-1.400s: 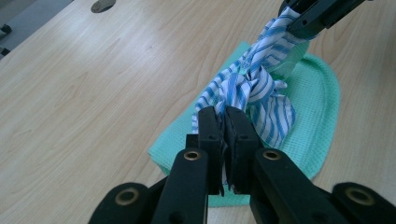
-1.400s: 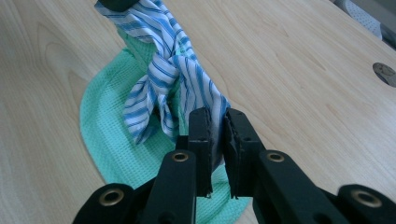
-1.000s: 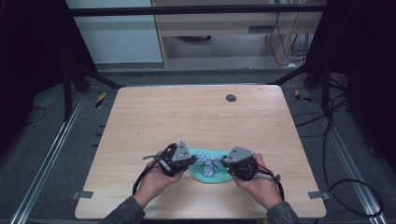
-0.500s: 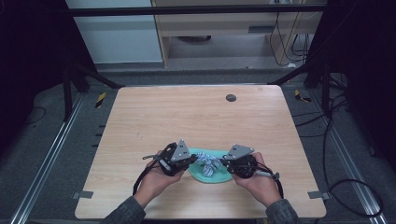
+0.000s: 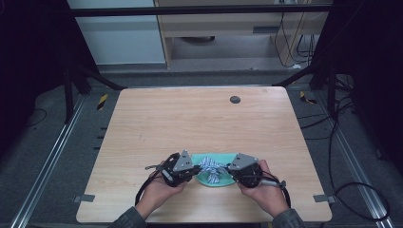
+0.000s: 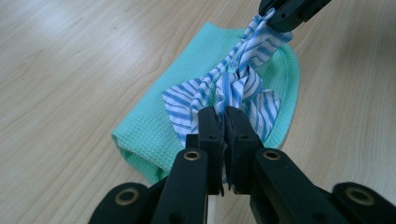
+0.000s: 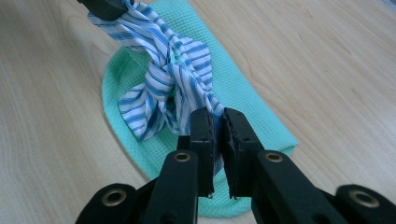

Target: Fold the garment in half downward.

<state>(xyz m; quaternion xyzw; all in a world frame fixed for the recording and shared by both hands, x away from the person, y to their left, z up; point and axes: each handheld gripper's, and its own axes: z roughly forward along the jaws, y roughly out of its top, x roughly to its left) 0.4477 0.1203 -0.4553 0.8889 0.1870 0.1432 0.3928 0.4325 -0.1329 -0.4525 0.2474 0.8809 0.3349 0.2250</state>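
Tying: striped cloth [image 5: 211,167] knotted over the green cloth [image 5: 227,159], near edge of the bench [image 5: 190,118]
Left claw [image 6: 225,122]: clamped on one tail
Right claw [image 7: 217,122]: has just been closing, pinching the other tail
Done: knot crossed and formed
Left: likely cinching it tight

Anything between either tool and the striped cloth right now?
Nothing visible. The left tool and the right tool are each shut on an end of the knotted striped cloth, which sits over the green cloth on the table.
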